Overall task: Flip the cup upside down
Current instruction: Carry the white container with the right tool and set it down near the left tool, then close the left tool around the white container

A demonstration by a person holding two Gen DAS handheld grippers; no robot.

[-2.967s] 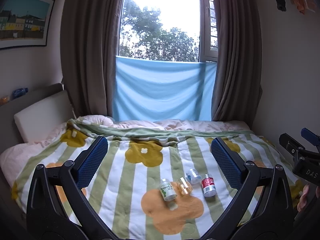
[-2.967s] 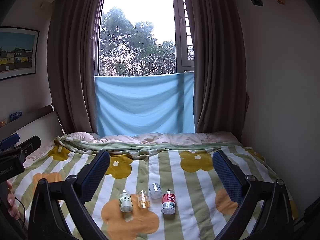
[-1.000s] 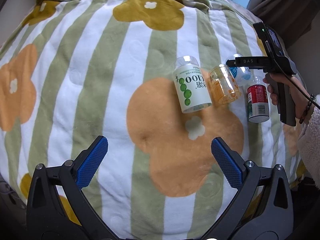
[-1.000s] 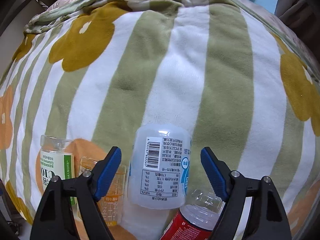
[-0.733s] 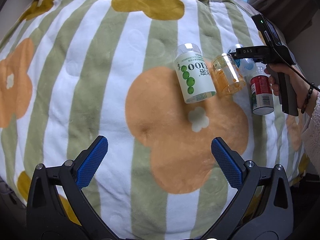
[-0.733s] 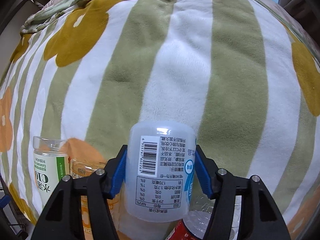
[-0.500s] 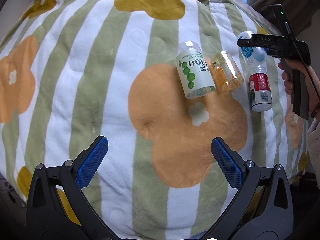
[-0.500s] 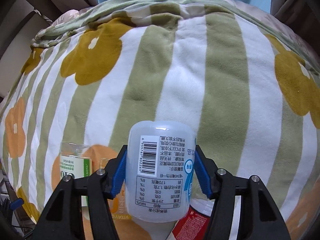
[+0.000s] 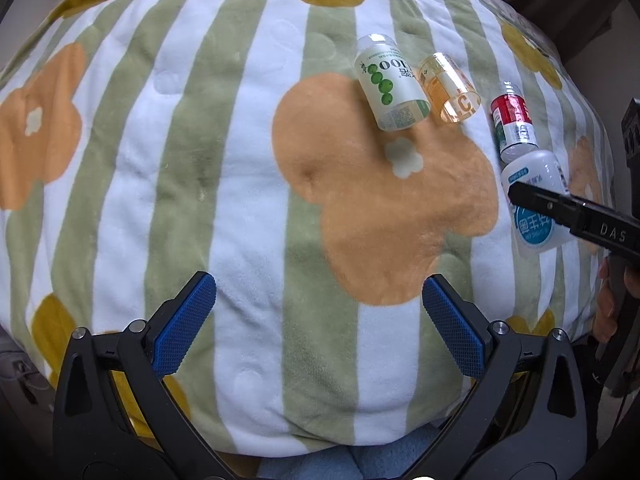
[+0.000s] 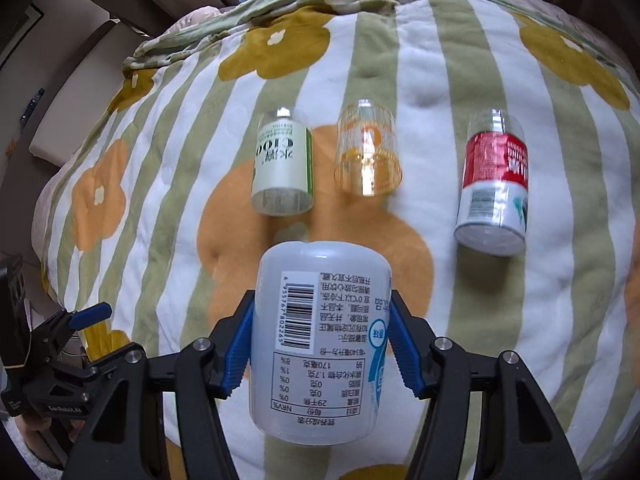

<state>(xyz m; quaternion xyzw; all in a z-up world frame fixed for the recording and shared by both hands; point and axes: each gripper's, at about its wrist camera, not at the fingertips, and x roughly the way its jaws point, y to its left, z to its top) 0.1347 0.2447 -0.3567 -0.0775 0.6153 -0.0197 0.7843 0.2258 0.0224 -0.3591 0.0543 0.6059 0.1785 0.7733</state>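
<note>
White cup [image 9: 534,200] in right hand-held gripper [image 9: 520,196] above striped blanket [image 9: 240,160]

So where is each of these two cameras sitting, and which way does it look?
Left wrist: on the left gripper, open, looking down along its fingers at the striped blanket; the right gripper and a hand show at the right edge.
Right wrist: on the right gripper, facing across the bed, shut on the white cup; the left gripper shows at lower left.
Shared: white cup, green-label cup, orange cup, red cup.
</note>
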